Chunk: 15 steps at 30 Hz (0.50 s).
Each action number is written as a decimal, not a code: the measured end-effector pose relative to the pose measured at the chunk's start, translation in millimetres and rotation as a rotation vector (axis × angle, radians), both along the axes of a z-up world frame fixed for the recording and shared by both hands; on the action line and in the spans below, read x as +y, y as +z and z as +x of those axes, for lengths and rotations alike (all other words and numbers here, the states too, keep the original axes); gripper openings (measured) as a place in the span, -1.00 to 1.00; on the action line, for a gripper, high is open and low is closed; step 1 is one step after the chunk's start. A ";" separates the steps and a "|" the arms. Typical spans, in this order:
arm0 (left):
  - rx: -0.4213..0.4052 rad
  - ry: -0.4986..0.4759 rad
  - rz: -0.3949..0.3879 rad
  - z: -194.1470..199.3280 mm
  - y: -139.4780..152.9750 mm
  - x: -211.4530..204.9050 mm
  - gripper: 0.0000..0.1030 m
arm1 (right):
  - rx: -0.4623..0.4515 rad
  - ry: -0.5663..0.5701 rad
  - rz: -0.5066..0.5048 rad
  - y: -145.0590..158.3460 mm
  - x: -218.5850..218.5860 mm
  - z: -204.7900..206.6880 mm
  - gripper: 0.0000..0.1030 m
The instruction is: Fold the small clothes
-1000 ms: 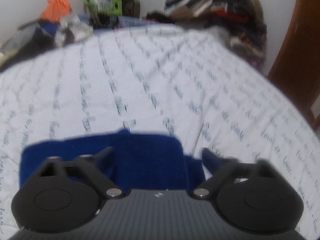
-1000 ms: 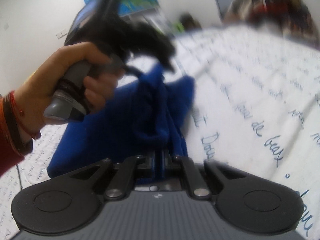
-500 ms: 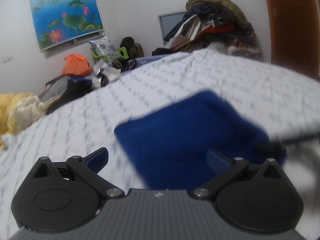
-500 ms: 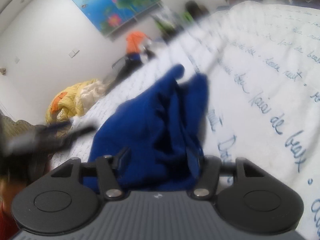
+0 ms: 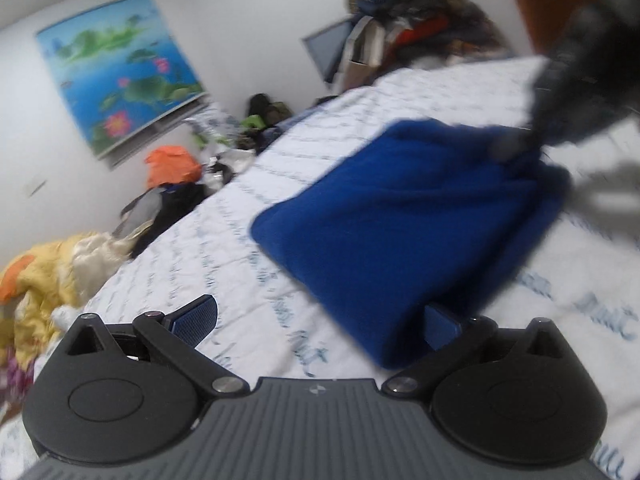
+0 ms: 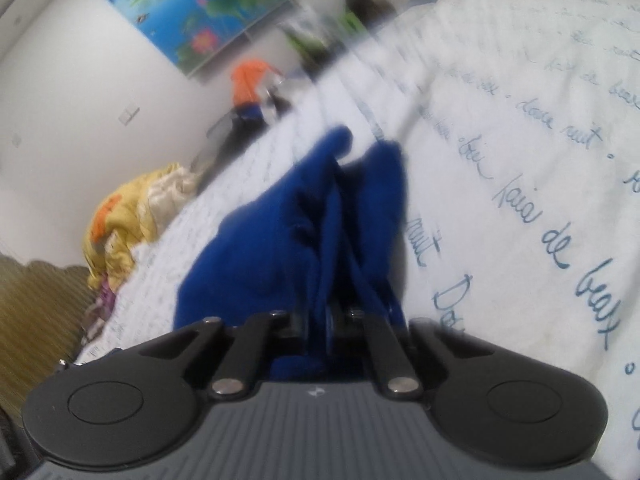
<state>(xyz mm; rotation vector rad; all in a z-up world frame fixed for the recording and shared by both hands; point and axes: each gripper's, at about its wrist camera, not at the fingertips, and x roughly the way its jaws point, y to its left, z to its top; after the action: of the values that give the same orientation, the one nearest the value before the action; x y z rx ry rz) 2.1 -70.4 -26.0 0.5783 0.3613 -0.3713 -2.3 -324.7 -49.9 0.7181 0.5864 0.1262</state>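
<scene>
On the bedsheet, toward its near edge, we kept the right gripper pinched fully closed on a bunched edge of the blue garment to anchor it, left gripper fingers spread wide, empty, beside its near corner.

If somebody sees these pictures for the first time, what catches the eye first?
First the deep blue garment lying on the white bedspread with its blue handwriting. The right tongs are shut on a fold of it, while the left tongs stand open at its near edge. A bright lotus poster hangs on the wall behind.
</scene>
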 end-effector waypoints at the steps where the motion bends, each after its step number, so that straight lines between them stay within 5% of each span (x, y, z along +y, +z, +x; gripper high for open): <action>1: -0.002 0.017 -0.027 1.5 4.2 4.1 1.00 | -0.006 0.001 0.018 1.8 -1.4 -3.6 -0.89; 5: 0.015 0.028 -0.080 2.3 14.7 17.4 1.00 | -0.027 0.011 0.065 8.2 -7.5 -19.9 -0.90; 11: 0.082 -0.048 -0.017 -4.8 0.3 14.8 1.00 | 0.045 -0.010 -0.042 -5.1 -2.2 -25.2 -0.90; 15: 0.117 -0.106 -0.107 -9.7 15.4 19.9 1.00 | 0.066 0.017 -0.111 -5.2 2.1 -20.3 -0.86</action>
<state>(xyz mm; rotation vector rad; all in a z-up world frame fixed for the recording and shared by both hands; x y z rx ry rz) -7.6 -50.5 -10.7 0.4732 0.4212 -0.5251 -22.6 -322.6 -55.1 0.6112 0.6576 0.0855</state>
